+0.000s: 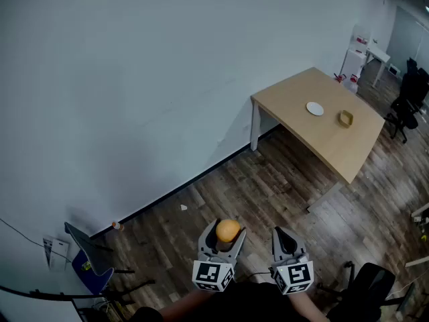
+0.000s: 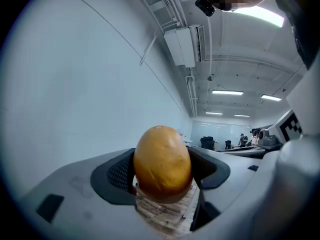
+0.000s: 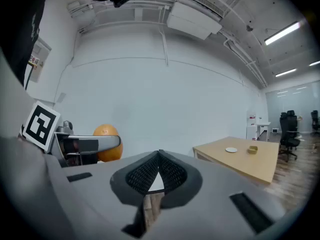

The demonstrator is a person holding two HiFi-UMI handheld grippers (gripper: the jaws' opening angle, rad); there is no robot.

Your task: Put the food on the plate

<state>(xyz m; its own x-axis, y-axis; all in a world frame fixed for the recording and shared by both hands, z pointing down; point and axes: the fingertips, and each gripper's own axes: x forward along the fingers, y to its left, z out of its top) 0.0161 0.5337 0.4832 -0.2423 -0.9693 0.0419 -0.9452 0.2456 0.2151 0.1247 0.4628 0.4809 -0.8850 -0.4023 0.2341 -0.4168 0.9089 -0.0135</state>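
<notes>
The left gripper [image 1: 226, 237] is clamped on an orange [image 2: 162, 164]. In the left gripper view both dark pads press its sides, and its lower end dips below them. In the head view the orange sits at the bottom centre, over the wooden floor [image 1: 268, 193] and well apart from the table [image 1: 301, 129]. The right gripper [image 3: 160, 156] is just beside the left one; its jaws are together with the tips touching.

The plate [image 1: 315, 109], white and round, lies on the light wooden table at the far right by the pale wall [image 1: 134, 79]. Near it on the same table rests a small yellowish thing [image 1: 345, 119], too small to tell what it is.

The person's arms are cut off by the bottom edge of the head view. A blue object [image 1: 90, 265] on a dark stand at the lower left is hard to make out. Dark office chairs [image 1: 405, 106] beyond the table are partly cropped at the right edge. A small white scrap [image 1: 184, 208] lies on the floor near the wall.

Counted: two grippers, one orange, one plate, one table, and one yellowish thing on that table.
</notes>
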